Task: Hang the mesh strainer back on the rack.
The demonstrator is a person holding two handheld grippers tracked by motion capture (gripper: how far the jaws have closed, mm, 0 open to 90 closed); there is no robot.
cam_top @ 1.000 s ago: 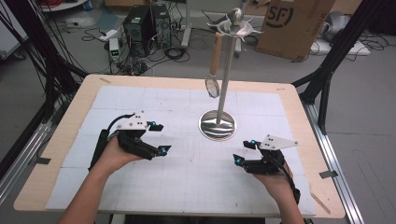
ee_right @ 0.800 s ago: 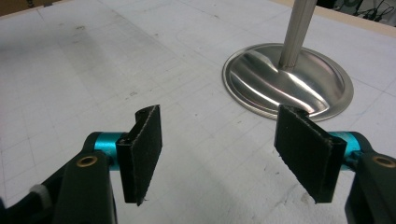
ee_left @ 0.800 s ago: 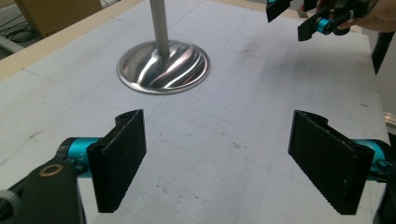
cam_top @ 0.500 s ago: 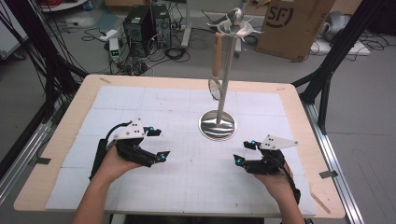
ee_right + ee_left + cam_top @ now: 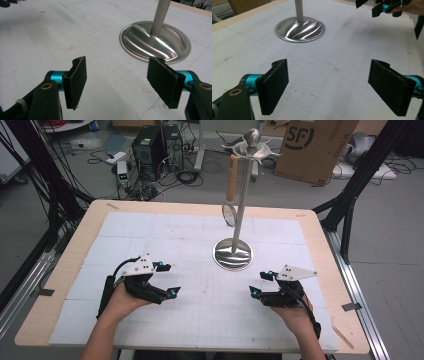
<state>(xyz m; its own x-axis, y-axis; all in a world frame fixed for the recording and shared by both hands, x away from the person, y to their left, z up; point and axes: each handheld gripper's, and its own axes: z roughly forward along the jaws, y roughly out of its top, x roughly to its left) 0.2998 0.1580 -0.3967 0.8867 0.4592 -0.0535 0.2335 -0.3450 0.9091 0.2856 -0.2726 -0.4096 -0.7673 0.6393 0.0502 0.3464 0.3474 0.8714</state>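
One table [image 5: 65, 270] under a white gridded mat [image 5: 200, 320] fills the frame's centre. One steel utensil stand [image 5: 233, 254] rises right of centre, a single wooden-handled strainer [image 5: 230, 195] hanging from its top. Two grippers sit low in the frame: the left gripper [image 5: 166, 280] with jaws spread after just opening, nothing between them, and the right gripper [image 5: 262, 283], also spread and empty.

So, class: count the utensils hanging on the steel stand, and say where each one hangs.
1. A wooden-handled utensil with a round head hangs from the left side of the stand, beside its pole. Others could hide behind the top; the hooks there are hard to read.
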